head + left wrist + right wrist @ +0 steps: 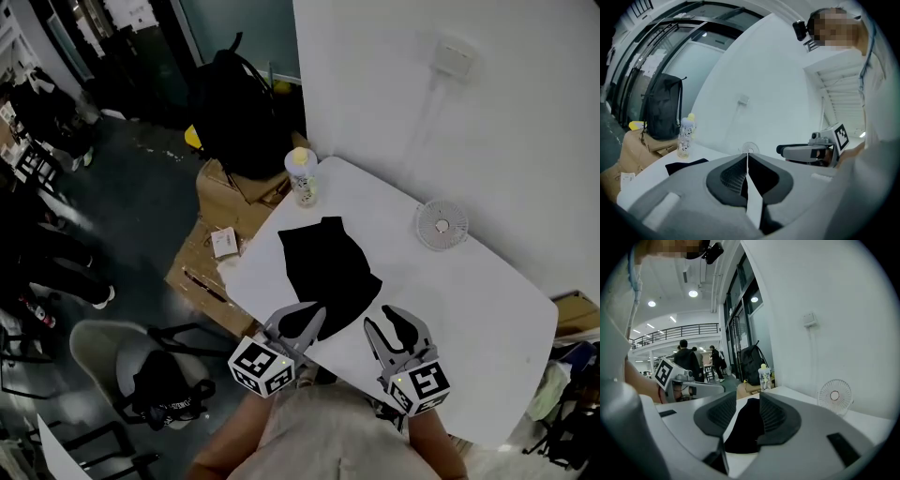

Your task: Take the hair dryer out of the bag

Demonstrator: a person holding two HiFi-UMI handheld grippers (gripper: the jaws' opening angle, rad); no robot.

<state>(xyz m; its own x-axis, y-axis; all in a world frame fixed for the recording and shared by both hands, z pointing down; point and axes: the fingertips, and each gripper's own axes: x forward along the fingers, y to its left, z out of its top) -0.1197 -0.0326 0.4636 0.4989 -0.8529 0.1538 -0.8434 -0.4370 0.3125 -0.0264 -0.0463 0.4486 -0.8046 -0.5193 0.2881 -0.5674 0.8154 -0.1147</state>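
Note:
A flat black bag (328, 267) lies on the white table (469, 300), and no hair dryer shows. My left gripper (305, 322) hovers at the bag's near edge, its jaws shut with nothing between them. In the left gripper view the closed tips (747, 154) meet in a thin line, with the bag (684, 165) ahead to the left. My right gripper (394, 330) is beside the bag's near right corner and stands open. Through its gap (747, 397) the bag (747, 427) shows dark on the table beyond, untouched by the pads.
A clear bottle with a yellow cap (302, 176) stands at the table's far corner. A small white fan (442, 225) sits by the wall. Off the table's left edge are cardboard boxes (220, 202), a black backpack (239, 112) and a chair (141, 366).

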